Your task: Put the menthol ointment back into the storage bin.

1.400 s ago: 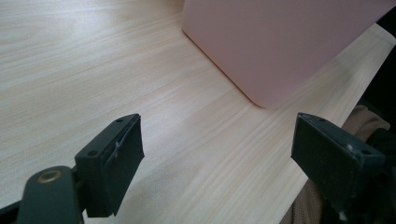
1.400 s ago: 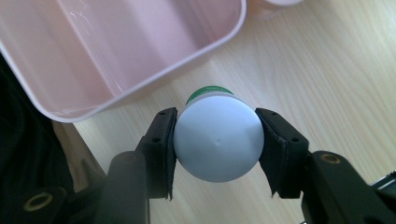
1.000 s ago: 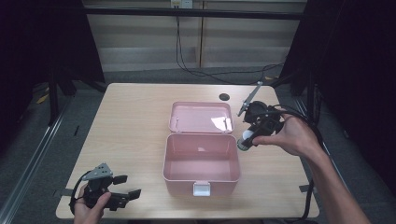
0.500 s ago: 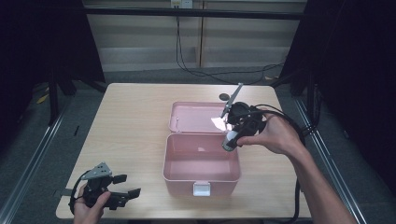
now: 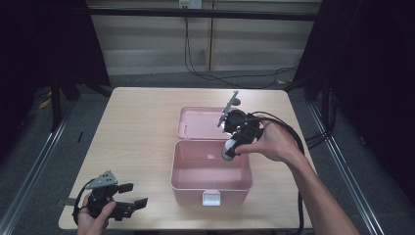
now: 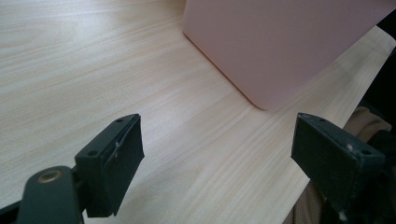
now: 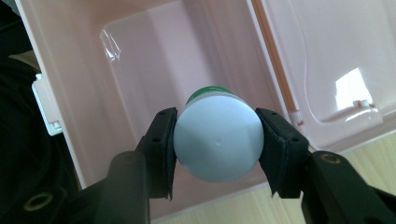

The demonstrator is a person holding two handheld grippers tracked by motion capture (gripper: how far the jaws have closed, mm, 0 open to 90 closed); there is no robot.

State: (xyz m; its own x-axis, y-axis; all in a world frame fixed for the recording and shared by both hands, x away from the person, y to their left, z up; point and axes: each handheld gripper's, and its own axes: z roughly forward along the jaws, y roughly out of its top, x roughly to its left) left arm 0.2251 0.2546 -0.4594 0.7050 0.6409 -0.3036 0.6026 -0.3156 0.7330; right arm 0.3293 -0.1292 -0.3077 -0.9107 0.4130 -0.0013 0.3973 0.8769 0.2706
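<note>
The right tool [image 7: 217, 140] is clamped on a small white bottle [image 7: 217, 142] with a green band, perhaps a label, and holds it over the far right part of the open pink box [image 5: 210, 183], whose lid [image 5: 198, 122] lies flat behind it. This looks like the placing step: the bottle is above the cavity but not yet down in it. Next it should be lowered to the floor of the box before the jaws part. The left tool [image 6: 219, 154], jaws wide and empty, rests low at the bench's [image 5: 137, 127] near left corner.
</note>
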